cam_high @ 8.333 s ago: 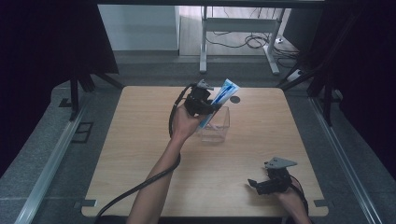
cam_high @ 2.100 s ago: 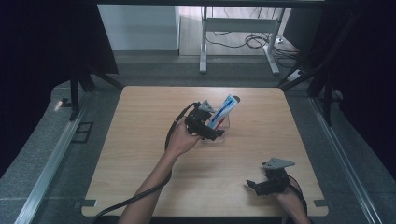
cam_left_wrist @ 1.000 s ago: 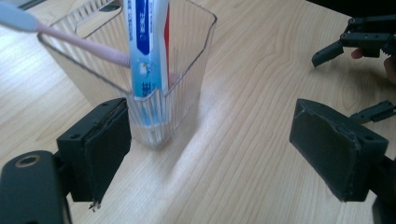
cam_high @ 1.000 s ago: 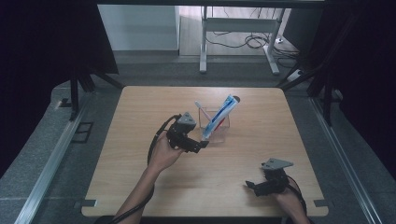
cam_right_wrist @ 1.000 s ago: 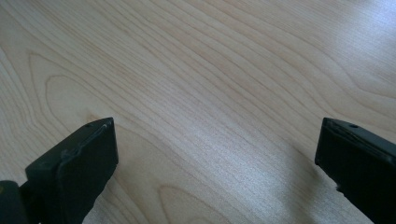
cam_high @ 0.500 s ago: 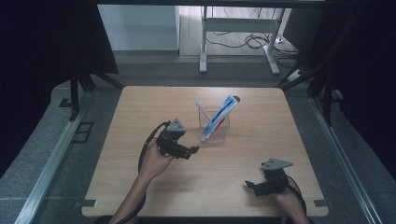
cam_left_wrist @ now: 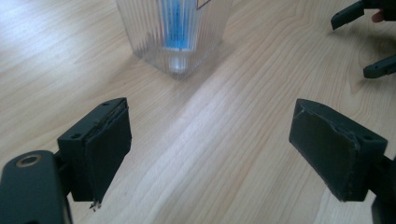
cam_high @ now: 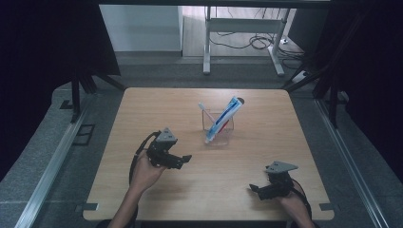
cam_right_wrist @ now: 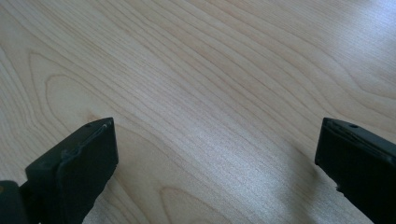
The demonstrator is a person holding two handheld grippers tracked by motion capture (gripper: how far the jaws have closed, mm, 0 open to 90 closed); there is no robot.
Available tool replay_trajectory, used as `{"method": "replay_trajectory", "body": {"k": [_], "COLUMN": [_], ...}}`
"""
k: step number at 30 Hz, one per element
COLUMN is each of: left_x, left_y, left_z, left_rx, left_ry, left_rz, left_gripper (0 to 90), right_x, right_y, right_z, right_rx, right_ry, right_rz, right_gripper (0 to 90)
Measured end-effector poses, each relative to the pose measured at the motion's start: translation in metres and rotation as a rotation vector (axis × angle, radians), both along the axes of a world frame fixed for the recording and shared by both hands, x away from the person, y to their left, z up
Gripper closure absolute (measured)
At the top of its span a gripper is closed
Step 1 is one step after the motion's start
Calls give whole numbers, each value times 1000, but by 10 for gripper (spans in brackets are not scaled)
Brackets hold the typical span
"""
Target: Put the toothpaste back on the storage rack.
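Left gripper (cam_high: 183, 159) agape (empty), near cup (cam_high: 219, 128).

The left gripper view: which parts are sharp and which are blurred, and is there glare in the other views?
Left gripper view: wood grain sharp, cup and near jaws soft. Right gripper view: pale glare on the table. High view: table lit, surroundings dark.
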State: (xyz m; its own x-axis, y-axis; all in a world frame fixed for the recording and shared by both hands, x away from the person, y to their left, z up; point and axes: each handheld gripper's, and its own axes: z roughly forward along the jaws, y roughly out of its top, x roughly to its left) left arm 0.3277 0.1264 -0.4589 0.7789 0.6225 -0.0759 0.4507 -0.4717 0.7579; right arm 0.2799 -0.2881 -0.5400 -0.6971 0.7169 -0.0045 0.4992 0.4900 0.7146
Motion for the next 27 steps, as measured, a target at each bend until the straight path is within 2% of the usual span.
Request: {"method": "replay_trajectory", "body": {"k": [16,20,27], "left_x": [-23,-32,-44], "left_y": [29,38,49], "left_z": [-14,-19,-26], "left_rx": [-1,15,16], "left_ry": [10,10,10], "left_rz": [55,71,97], "left_gripper": [132,132,133], "right_x": [0,0,0], "right_y": [0,0,1], "right_z": [0,0,0], "right_rx": [-1,-1,-2], "right_ry": [2,1,1], "right_rz": [1,1,1], "right_gripper": [0,0,0]}}
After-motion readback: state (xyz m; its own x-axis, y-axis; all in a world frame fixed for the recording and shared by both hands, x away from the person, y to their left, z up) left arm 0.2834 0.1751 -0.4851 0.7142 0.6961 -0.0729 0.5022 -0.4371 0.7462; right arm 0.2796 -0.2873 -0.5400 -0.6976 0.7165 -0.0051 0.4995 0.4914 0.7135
